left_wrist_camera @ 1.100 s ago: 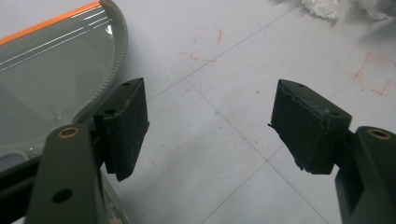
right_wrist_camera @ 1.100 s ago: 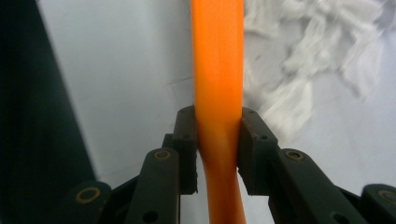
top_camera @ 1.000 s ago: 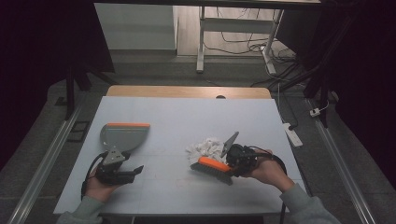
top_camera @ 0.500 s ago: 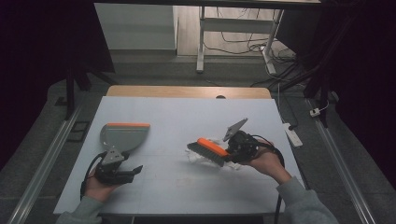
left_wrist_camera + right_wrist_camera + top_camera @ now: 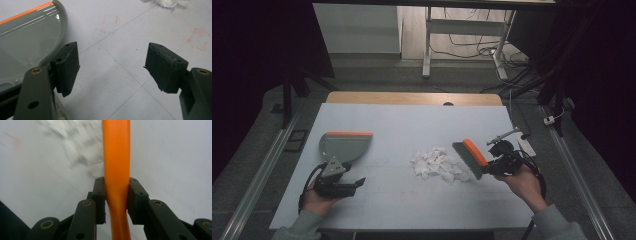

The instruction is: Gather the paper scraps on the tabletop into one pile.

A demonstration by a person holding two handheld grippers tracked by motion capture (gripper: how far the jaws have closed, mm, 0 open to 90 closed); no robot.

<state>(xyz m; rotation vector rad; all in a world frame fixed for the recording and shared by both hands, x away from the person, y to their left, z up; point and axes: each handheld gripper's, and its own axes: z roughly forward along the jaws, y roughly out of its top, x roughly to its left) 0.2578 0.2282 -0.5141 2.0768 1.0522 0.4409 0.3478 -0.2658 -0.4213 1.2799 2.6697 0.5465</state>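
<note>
- Left hand-held gripper (image 5: 354,183) sits at the lower left of the high view, resting on the desk (image 5: 412,125), its jaws spread wide and released with nothing between them.
- In the left gripper view its left pad (image 5: 67,67) stands just beside the dustpan's (image 5: 27,42) curved grey rim.
- The dustpan (image 5: 343,145) lies left of centre in the high view, orange edge on its far side; its pan looks empty.
- Scraps (image 5: 437,164) of white paper lie in a loose heap at centre, on the bare desk, well apart from the dustpan.
- The brush (image 5: 469,157), orange back up, touches the heap's right edge.
- Right hand-held gripper (image 5: 116,201) is clenched on the brush's orange handle (image 5: 117,157), at the right of the high view.
</note>
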